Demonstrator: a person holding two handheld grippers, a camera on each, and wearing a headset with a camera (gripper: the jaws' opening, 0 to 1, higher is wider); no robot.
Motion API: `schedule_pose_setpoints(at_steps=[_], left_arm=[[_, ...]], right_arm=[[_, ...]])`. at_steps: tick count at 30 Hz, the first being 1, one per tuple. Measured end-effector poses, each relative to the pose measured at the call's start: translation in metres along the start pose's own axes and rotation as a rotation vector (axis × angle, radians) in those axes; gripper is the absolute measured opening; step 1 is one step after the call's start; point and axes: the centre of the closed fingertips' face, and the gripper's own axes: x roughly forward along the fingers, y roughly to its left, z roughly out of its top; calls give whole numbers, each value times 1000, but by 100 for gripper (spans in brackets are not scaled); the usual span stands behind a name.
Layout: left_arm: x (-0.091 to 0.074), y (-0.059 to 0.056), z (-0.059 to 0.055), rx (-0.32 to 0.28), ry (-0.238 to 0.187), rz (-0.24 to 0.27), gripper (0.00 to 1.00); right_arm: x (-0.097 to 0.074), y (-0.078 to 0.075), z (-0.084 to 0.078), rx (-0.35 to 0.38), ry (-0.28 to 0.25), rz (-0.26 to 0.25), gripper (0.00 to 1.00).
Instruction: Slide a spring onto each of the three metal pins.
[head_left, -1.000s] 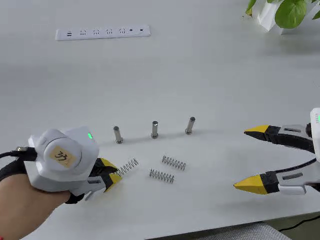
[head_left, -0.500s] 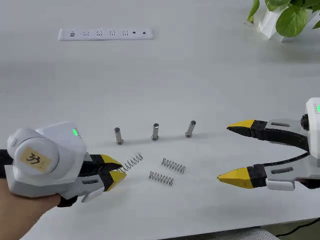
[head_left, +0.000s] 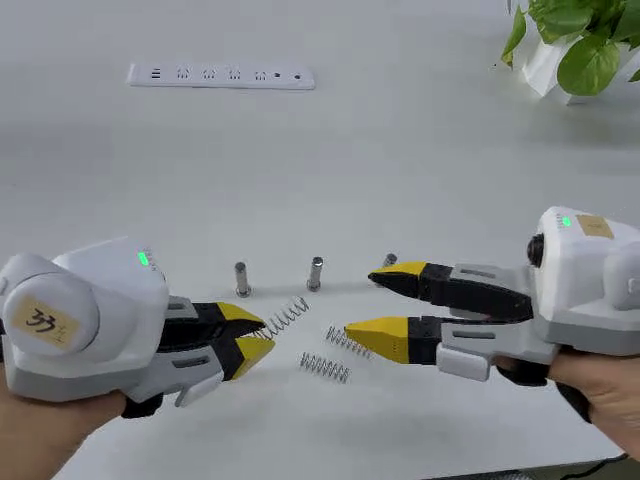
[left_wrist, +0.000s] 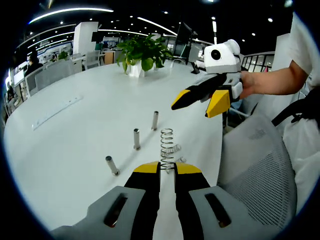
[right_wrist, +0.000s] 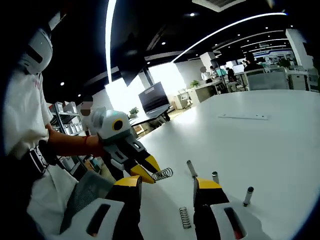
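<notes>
White workbench (head_left: 420, 160). Left gripper (head_left: 262, 335) clamps spring (head_left: 285, 318) by one end; long axis slants forward, free end near middle pin (head_left: 316, 273), just short. Pin upright: spring likely needs tipping vertical. Right gripper (head_left: 358, 302) wide, empty, above loose springs (head_left: 325, 367).

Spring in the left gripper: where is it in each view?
Head view: spring low, left of centre, at the left gripper tips.
Left gripper view: spring at centre, rising from the jaws.
Right gripper view: spring low, left of centre, at the left gripper.
Landmark: the middle pin.
</notes>
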Motion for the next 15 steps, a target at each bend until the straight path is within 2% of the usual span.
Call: schedule_pose_setpoints(at_steps=[3, 5, 7, 10, 15], left_arm=[[-1, 0, 7, -10, -28, -3, 7], [-1, -1, 10, -10, -39, -5, 7], [-1, -2, 14, -10, -51, -10, 7], [0, -4, 17, -8, -60, -15, 7], [1, -7, 20, -11, -78, -26, 7]], right_arm=[[9, -1, -4, 19, -5, -14, 38], [14, 1, 3, 89, -64, -8, 37], [17, 2, 7, 138, -98, 2, 35], [20, -2, 6, 147, -102, -1, 33], [25, 3, 10, 181, -132, 12, 25]])
